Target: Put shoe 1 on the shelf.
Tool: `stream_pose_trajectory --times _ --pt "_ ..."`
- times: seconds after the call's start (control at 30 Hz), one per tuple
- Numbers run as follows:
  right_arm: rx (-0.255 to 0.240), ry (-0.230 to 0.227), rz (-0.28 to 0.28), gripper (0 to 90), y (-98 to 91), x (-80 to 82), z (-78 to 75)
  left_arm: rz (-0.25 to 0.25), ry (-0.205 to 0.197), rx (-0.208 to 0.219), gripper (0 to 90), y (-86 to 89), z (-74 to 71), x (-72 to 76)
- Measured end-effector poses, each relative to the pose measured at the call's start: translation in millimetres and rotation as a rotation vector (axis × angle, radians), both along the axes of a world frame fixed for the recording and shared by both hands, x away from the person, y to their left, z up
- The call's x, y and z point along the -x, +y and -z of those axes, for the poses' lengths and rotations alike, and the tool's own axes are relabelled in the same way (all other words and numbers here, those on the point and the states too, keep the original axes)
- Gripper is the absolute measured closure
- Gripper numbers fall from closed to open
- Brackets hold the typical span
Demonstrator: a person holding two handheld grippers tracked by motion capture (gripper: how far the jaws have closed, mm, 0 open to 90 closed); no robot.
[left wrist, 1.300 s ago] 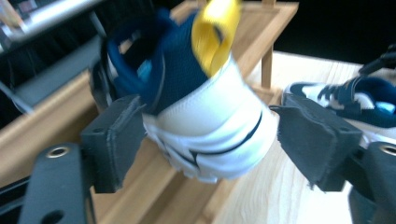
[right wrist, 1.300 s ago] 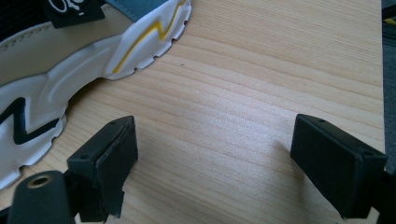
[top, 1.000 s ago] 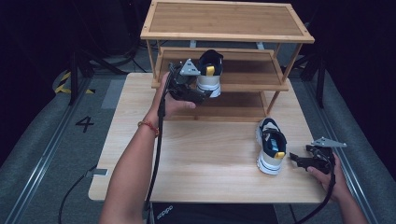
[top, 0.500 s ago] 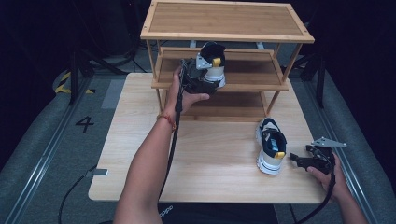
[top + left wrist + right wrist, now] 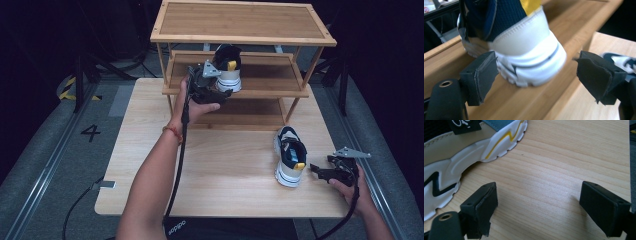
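The wooden shoe rack (image 5: 240,37) stands at the far side of the table (image 5: 150,165), and everything here is placed against it. On the rack's middle shelf (image 5: 270,75), toward its left half, sits a sneaker (image 5: 228,70) with a navy upper, a white sole and a yellow heel tab. Its heel faces the front edge of the shelf.

The left gripper (image 5: 215,90) is held up at that front edge, just before the sneaker's heel. In the left gripper view the jaws stand spread wide, and the sneaker's heel (image 5: 529,50) lies between and a little beyond them. The left jaw sits just beside the sole's edge; the right jaw is apart from the heel, with bare shelf wood showing in the gap. Neither jaw pinches the shoe, which rests on the shelf by its own sole.

A second sneaker (image 5: 290,156) of the same colours lies on the table in front of the rack's right end, near the table's right edge, toe pointing toward the rack. The right gripper (image 5: 320,172) hovers low just to the right of this shoe's heel end. In the right gripper view its jaws are also spread wide, with only bare table wood between them. The second sneaker's white sole (image 5: 456,165), with its yellow and black zigzag lines, lies up and to the left of the left jaw, close to it but not between the jaws.
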State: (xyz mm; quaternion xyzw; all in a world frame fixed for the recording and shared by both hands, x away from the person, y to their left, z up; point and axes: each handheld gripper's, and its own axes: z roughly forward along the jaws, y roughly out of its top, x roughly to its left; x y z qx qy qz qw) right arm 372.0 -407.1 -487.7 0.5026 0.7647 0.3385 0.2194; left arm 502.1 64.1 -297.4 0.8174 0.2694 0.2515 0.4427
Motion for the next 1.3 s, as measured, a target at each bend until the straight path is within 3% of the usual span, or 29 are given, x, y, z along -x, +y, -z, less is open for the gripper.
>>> stream_pose_trajectory --times 0.2,0.27,0.37,0.4,0.53,0.67,1.03,1.3 --pt "0.000 0.000 0.000 15.6 0.0 0.0 0.0 0.036 0.010 -0.042 17.4 21.4 4.0 24.3" --pt "0.000 0.000 0.000 15.6 -0.1 -0.1 0.0 0.034 0.010 -0.083 17.3 30.4 9.3 36.0" --pt "0.000 0.000 0.000 15.6 0.0 0.0 0.0 0.036 0.028 -0.141 16.6 46.6 27.6 57.1" --pt "0.000 0.000 0.000 15.6 -0.1 -0.1 0.0 0.036 0.028 -0.141 16.4 46.6 27.6 57.1" --pt "0.000 0.000 0.000 15.6 0.0 0.0 0.0 0.030 0.053 -0.171 16.9 65.2 50.8 79.0" --pt "0.000 0.001 0.000 15.6 -0.1 -0.1 -0.1 0.026 0.080 -0.190 17.1 77.1 67.2 90.5" --pt "-0.001 0.003 -0.001 15.6 0.1 -0.5 -0.2 0.006 0.133 -0.300 18.9 105.9 119.0 122.1" --pt "-0.002 0.001 -0.003 15.6 0.3 -1.4 -0.1 -0.010 0.166 -0.334 19.0 119.9 143.9 137.6"
